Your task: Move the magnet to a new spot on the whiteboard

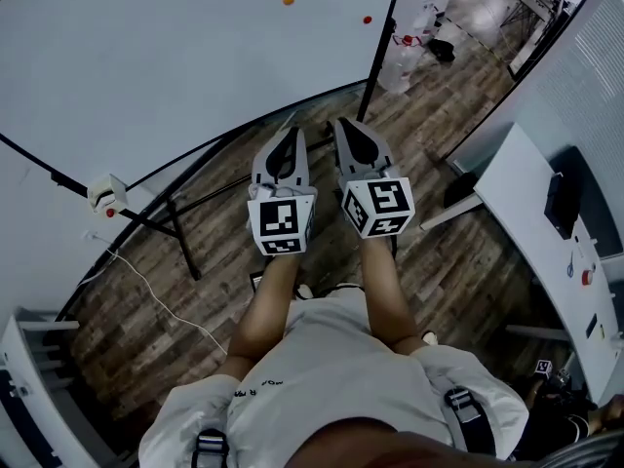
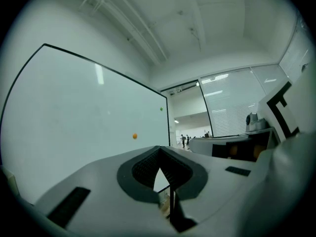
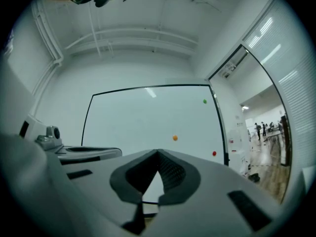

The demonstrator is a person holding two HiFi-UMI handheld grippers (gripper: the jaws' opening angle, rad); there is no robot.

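Wooden floor lies below my left gripper (image 1: pixel 289 135) and right gripper (image 1: pixel 348 127), both pressed together and empty. Beyond them the whiteboard (image 1: pixel 175 76) carries an orange magnet (image 1: pixel 289 0) and a red magnet (image 1: pixel 368 19), well apart from me. I judge the move not yet begun.

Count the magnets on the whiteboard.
3. A green magnet near the top right corner of the whiteboard, an orange magnet lower toward the middle, a red magnet lowest by the right edge. Part of the board is hidden, so more are possible.
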